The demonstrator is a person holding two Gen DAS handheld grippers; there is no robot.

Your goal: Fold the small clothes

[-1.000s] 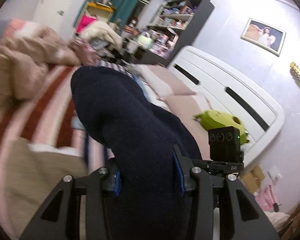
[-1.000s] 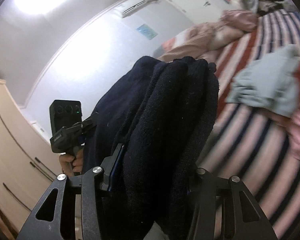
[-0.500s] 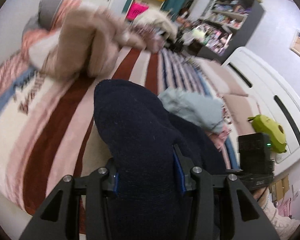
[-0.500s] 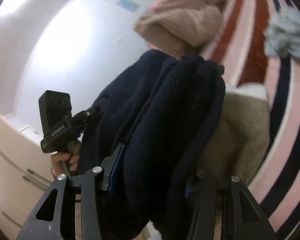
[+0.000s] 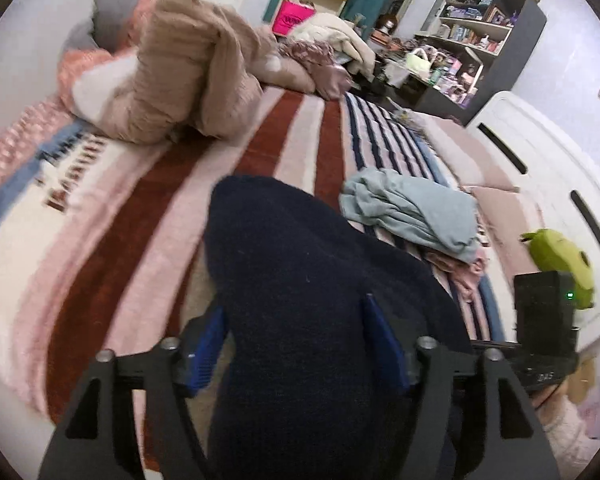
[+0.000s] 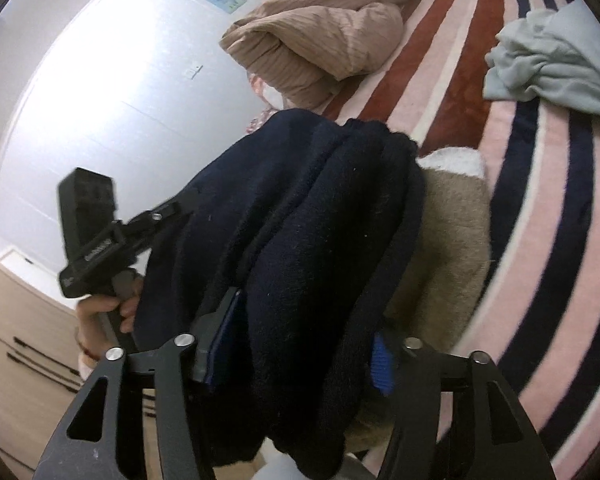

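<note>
A dark navy fleece garment (image 5: 300,300) is held between both grippers above the near edge of the striped bed. My left gripper (image 5: 296,336) is shut on one end of it. My right gripper (image 6: 300,356) is shut on the other end, where the navy garment (image 6: 320,240) bunches in thick folds. The left gripper's body shows at the left of the right wrist view (image 6: 92,236), and the right gripper's body shows at the right of the left wrist view (image 5: 544,332). A folded beige garment (image 6: 448,240) lies on the bed under the navy one.
A crumpled pale grey-green garment (image 5: 416,208) lies on the striped blanket (image 5: 284,148), with pink cloth (image 5: 460,272) beneath it. A tan quilt (image 5: 188,72) is heaped at the far end. A green plush toy (image 5: 560,256) sits by the white headboard (image 5: 540,152). Shelves (image 5: 480,40) stand behind.
Both grippers, still holding the navy garment, have swung down from facing the room and wall toward the bed; the beige garment has come into view beneath it.
</note>
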